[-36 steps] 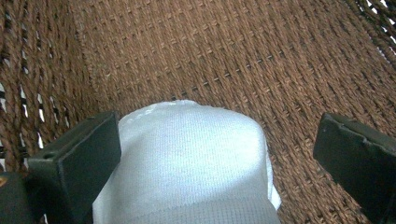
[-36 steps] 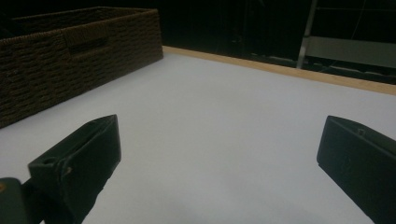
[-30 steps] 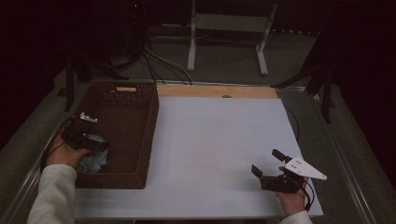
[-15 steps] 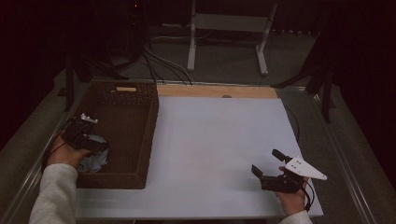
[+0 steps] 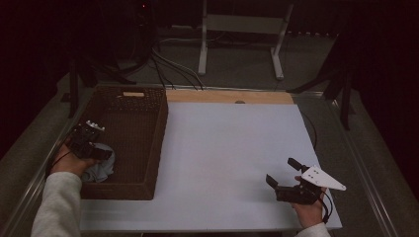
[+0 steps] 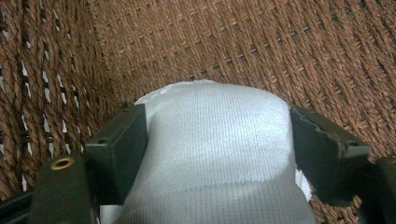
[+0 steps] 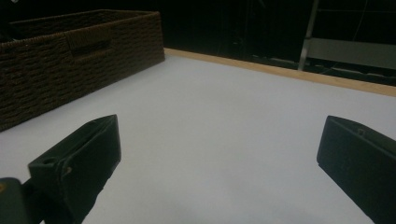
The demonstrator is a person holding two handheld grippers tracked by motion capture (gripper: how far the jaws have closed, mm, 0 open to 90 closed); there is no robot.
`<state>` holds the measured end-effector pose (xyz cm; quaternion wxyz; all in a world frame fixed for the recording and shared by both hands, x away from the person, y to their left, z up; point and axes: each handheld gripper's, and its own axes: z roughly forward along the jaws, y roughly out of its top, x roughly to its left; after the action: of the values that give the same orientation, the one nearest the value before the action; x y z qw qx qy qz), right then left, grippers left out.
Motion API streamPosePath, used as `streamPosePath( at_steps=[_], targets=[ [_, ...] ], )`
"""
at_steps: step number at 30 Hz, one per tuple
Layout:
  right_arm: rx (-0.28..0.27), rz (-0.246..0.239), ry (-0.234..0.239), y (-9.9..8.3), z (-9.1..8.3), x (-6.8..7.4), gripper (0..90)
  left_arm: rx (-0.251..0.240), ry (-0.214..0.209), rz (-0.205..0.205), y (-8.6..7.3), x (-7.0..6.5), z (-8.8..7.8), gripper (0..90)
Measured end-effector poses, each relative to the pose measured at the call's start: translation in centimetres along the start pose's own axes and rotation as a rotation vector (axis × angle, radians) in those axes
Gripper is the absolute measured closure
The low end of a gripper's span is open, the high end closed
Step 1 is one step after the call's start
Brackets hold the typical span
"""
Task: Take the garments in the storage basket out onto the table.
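Cloth (image 6: 215, 154), pale grey-white and finely knitted, lies bunched in the near left corner of the woven basket (image 5: 148, 148), against the basket's near wall. It looks light, soft and easy to crush, with no stiffness of its own; it should fold and sag wherever it is lifted and is not likely to break or slip much against the pads. The left hand-held gripper (image 5: 101, 154) reaches down into that corner of the basket, and in the left gripper view its jaws stand on either side of a raised hump of the fabric. They have just been closing, with the cloth between them; the left jaw touches the fabric, while a thin gap seems to remain at the right one, so I judge the grip not yet firm. That hump is a good place to take hold: a thick fold gives the pads more to bite than a single layer, and a loose edge might snag on the rough weave when lifted. The right hand-held gripper (image 5: 282, 180) rests on the white table (image 5: 232, 148), well apart from the basket, wide open and holding nothing.
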<state>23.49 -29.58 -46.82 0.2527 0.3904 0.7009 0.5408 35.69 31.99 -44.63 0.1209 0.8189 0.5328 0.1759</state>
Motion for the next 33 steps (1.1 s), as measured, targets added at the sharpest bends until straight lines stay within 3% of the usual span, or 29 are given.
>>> streamPosePath(
  at_steps=[16, 25, 33],
  targets=[
    [0.0, -0.002, 0.0, 0.0, 0.1, 0.0, 0.1, 0.0, 0.03, 0.018, 0.1, -0.3, -0.4, 56.5],
    [-0.001, -0.001, -0.002, 0.0, 0.1, 0.1, 0.0, -0.053, -0.001, -0.016, 0.1, -0.1, -1.0, 61.4],
    [-0.002, -0.001, -0.003, 0.0, 0.1, 0.1, 0.1, -0.088, -0.02, -0.011, 0.9, -0.8, -1.2, 62.2]
  ],
)
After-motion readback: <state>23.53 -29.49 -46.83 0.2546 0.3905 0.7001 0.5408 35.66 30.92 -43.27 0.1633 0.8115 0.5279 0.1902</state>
